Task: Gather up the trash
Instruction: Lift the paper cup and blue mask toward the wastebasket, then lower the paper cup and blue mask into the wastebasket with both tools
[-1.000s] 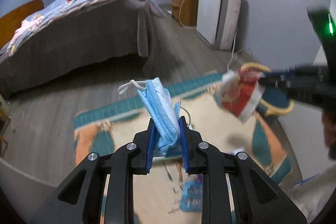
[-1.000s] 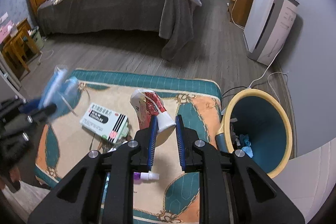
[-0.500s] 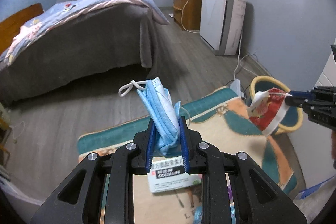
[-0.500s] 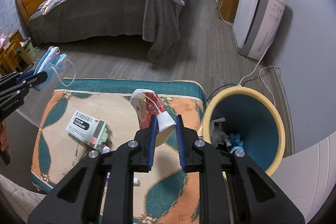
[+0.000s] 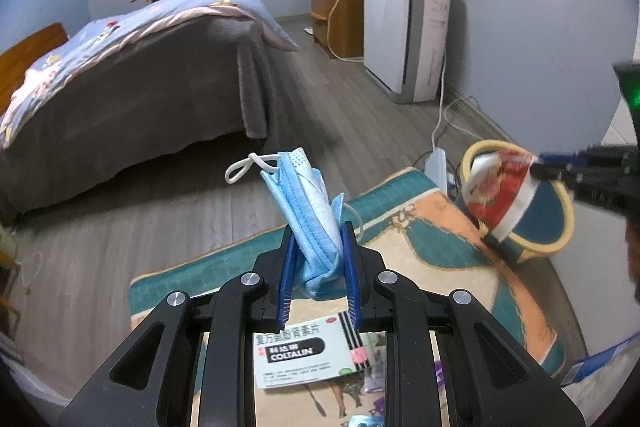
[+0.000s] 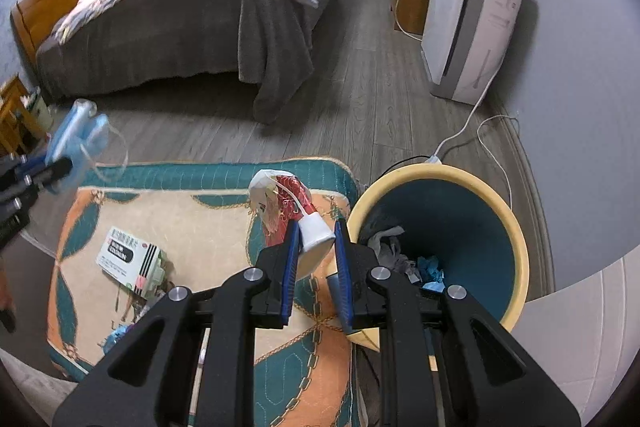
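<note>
Left gripper (image 5: 318,251) was clamped on a crumpled blue mask (image 5: 310,223), its 2 blue pads pressing the folded fabric from both sides. Mask stuck up out of the jaws, white ear loop (image 5: 244,169) hanging off to the left. In the right wrist view the same mask (image 6: 78,135) showed at the far left edge, blurred, above the left end of the rug (image 6: 192,211).

Right gripper (image 6: 316,247) was closed on a crushed red-and-white paper cup (image 6: 290,211), pads on the white rim end, printed body pointing away from the camera. Cup sat in the air just left of the bin (image 6: 516,239), not over its mouth. From the left wrist view the cup (image 5: 500,187) overlapped the bin (image 5: 560,211) rim.

Bin: yellow rim, teal inside, standing on the floor at the right end of the rug, tilted look from the fisheye. It held crumpled grey and blue scraps (image 6: 416,263) at the bottom.

1 medicine box (image 6: 128,259) lay flat on the rug, near left, with small wrappers (image 6: 116,337) beside it. Bed (image 6: 180,27) stood far left, white appliance (image 6: 468,31) far right against the wall, its cable (image 6: 480,131) running along the floor to near the bin.
</note>
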`<state>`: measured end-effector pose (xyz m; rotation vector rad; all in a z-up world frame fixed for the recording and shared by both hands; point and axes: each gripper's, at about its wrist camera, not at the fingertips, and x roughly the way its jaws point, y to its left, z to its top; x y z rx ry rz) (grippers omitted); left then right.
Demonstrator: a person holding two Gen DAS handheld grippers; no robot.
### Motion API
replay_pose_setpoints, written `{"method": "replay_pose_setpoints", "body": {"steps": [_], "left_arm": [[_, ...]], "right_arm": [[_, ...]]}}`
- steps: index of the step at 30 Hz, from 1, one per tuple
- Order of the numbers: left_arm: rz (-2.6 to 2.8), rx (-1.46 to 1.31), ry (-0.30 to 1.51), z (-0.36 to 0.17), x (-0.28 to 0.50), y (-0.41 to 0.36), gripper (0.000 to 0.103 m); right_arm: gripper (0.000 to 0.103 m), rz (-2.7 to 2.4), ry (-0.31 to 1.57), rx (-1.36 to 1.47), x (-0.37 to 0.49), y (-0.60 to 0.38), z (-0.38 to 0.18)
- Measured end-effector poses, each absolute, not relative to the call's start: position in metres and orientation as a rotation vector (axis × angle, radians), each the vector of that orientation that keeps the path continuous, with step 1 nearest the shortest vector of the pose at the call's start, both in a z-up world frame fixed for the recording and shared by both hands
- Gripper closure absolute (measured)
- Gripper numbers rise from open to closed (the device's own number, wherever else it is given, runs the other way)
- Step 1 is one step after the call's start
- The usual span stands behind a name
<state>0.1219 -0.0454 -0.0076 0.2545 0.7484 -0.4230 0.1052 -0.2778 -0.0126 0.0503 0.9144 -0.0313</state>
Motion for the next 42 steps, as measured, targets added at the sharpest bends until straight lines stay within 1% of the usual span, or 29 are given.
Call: {"method": "replay_pose_setpoints", "body": {"steps": [9,18,24,36,42], "left_arm": [[-0.516,0.312,0.759,-0.018,0.102,-0.102,0.08],[-0.648,0.302,0.774,-0.027,0.092,-0.183,0.08],[-0.724,0.366,0.79,-0.043,0.086,-0.234,0.08],[-0.854,0.449,0.818,-0.068,0.077,-0.297,0.08],[-0.837,0.445,0.834,-0.075,0.092,-0.321,0.079]], "right_arm": [[0.086,-0.107,0.879,0.127,0.095,-0.328,-0.002],[0.085,-0.229,0.911,0.229,0.079,-0.395,-0.02],[0.085,-0.282,0.94,0.279,0.075,-0.423,-0.036],[0.085,-0.432,1.012,0.208,0.071,-0.451,-0.062],[0.085,-0.433,0.991,0.211,0.071,-0.451,-0.058]]}}
